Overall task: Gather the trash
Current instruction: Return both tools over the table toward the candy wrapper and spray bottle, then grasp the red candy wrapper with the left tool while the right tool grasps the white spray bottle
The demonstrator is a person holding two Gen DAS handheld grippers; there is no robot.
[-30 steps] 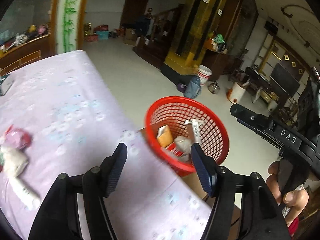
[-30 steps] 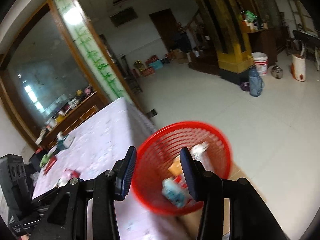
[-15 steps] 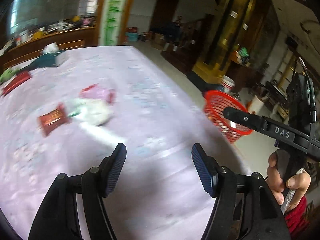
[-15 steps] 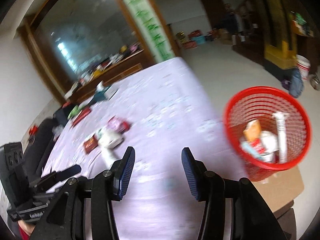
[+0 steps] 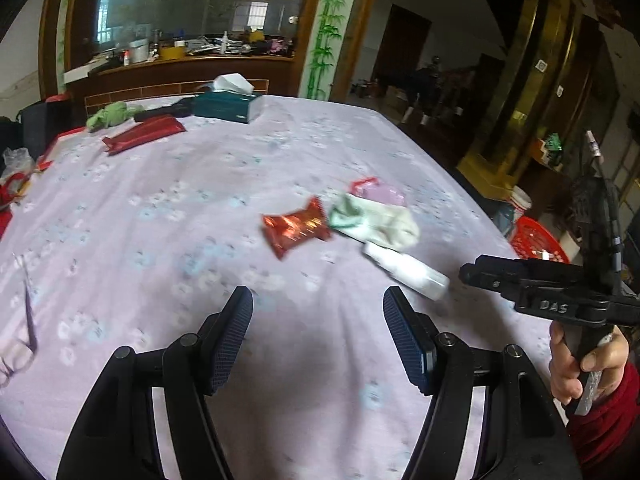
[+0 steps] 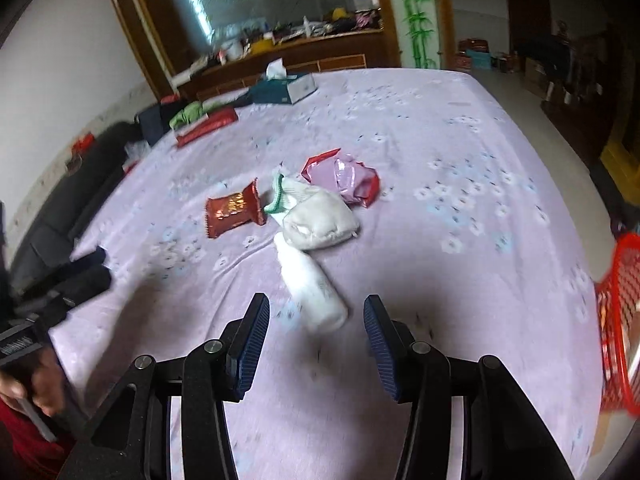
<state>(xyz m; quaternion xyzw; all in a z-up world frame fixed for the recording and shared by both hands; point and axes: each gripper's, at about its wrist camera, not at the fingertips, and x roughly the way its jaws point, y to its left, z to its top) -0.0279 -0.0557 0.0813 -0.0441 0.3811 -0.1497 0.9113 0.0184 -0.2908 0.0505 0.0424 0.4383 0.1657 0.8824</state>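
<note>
Item: white bottle, lying flat on the lilac tablecloth, near end between your right gripper fingers. Long axis runs away from you toward the crumpled white wad. Both grippers, left gripper included, spread and empty, apparently readied for pickup. Red basket waits off the table's right edge.

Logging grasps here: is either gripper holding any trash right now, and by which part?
Nothing is held. The left gripper and right gripper are both open and empty; the white bottle lies on the table.
</note>
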